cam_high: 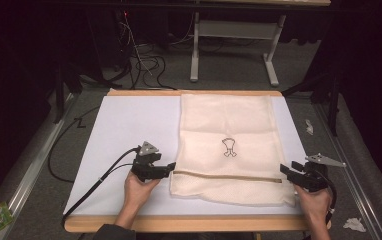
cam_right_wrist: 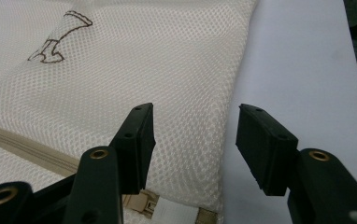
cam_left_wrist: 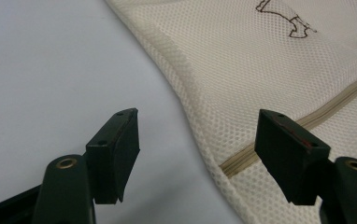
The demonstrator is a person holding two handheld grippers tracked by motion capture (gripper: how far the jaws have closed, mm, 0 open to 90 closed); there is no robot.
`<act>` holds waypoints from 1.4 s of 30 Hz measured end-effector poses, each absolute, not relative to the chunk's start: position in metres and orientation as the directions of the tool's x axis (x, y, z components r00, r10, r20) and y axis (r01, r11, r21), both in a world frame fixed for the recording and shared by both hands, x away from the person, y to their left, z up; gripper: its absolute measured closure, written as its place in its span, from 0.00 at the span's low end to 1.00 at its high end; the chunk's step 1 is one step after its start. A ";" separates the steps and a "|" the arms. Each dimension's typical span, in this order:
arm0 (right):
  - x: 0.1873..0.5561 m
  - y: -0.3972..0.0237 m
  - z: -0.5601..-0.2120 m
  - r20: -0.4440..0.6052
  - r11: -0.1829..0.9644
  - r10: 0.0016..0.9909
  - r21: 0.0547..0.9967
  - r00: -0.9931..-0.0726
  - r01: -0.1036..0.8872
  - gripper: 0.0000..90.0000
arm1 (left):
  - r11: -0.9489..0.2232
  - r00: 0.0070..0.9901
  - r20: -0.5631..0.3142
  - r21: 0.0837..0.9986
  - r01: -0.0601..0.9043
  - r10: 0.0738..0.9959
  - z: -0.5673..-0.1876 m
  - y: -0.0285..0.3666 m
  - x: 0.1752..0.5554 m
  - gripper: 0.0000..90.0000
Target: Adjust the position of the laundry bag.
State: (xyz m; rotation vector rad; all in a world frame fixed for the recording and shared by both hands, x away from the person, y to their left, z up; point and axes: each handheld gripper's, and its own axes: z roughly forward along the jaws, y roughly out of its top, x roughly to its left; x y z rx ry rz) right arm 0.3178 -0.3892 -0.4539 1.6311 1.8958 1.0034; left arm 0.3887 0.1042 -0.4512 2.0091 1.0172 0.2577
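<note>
- The mesh bag (cam_left_wrist: 279, 70) is running off the top and right edges of the left gripper view, cutting through its small printed figure (cam_left_wrist: 286, 18).
- In the right gripper view, the zipper pull (cam_right_wrist: 141, 205) is sitting partly hidden behind the right gripper (cam_right_wrist: 193, 147).
- In the high view, the figure (cam_high: 229, 147) is showing too small to identify.

**Dim room around a lit table**

A wood-edged table (cam_high: 194, 223) carries a white sheet (cam_high: 129, 130). Grey carpet (cam_high: 229, 70) stretches beyond, strewn with black cables (cam_high: 146, 65). A grey-legged desk frame (cam_high: 234, 35) stands behind; darkness swallows both sides.
</note>
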 end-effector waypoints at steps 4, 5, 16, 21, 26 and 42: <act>0.319 -0.387 -0.455 0.119 0.048 0.971 0.755 -0.208 0.654 0.50 | -0.345 0.648 -0.162 0.738 0.581 0.744 -0.454 0.088 0.392 0.34; 0.320 -0.386 -0.456 0.114 0.053 0.972 0.749 -0.208 0.660 0.49 | -0.349 0.648 -0.164 0.731 0.586 0.744 -0.455 0.085 0.393 0.34; 0.338 -0.384 -0.458 0.120 0.042 0.978 0.695 -0.173 0.717 0.47 | -0.365 0.624 -0.143 0.703 0.611 0.769 -0.463 0.068 0.408 0.37; 0.347 -0.382 -0.461 0.123 0.039 0.980 0.659 -0.159 0.751 0.48 | -0.352 0.620 -0.171 0.695 0.627 0.766 -0.464 0.061 0.413 0.40; 0.352 -0.381 -0.462 0.130 0.041 0.979 0.633 -0.158 0.773 0.57 | -0.383 0.639 -0.166 0.679 0.626 0.751 -0.467 0.054 0.414 0.51; 0.352 -0.381 -0.460 0.110 0.107 0.967 0.646 -0.232 0.756 0.98 | -0.392 0.657 -0.145 0.700 0.596 0.740 -0.463 0.055 0.418 0.96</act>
